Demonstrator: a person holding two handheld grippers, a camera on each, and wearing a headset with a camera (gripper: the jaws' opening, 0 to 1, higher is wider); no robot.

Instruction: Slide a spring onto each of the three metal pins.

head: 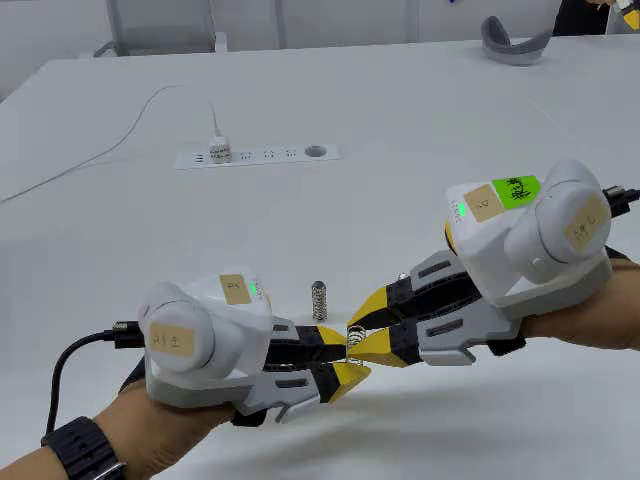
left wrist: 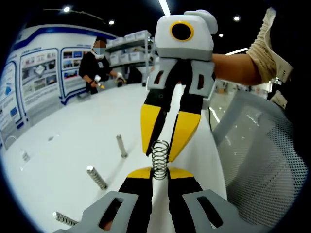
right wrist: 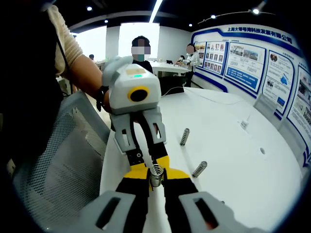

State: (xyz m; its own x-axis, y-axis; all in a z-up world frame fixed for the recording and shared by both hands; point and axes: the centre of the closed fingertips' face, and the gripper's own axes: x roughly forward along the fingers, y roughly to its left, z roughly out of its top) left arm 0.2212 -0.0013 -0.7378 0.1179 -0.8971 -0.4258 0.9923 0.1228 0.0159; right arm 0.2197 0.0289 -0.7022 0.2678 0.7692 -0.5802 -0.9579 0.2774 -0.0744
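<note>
Head view: left gripper [head: 342, 356] sits in the lower left of frame and right gripper [head: 362, 332] enters from the right. Their yellow jaw tips meet nose to nose just below frame centre, over the white table [head: 420, 120]. One short spring [head: 352, 338] bridges the two sets of tips. Left gripper view: own jaws are drawn in to a narrow gap and clenched on the near end of the spring [left wrist: 160, 159], which stands in the lower middle of frame. The right gripper's jaws come down from the top of frame in a V, tips touching either side of the spring's far end. Right gripper view: own jaws are likewise pinched in, with the spring [right wrist: 155, 175] seated between the yellow tips at lower centre and the left gripper facing it from above. Cannot tell whether a pin runs inside this spring. Head view, just up and left of the meeting tips: a standing coil [head: 319, 300] is upright on the table, apart from both grippers. Right gripper view, right of centre: an upright coil [right wrist: 184, 137] and, below it, a leaning coil [right wrist: 199, 169]. Left gripper view, lower left: a slim metal pin [left wrist: 121, 146], a capped coil [left wrist: 97, 177] and, at the bottom edge, a low coil [left wrist: 65, 219]. Power strip [head: 258, 155] lies upper centre-left in the head view, with a white cable [head: 120, 135] running off to the left.
</note>
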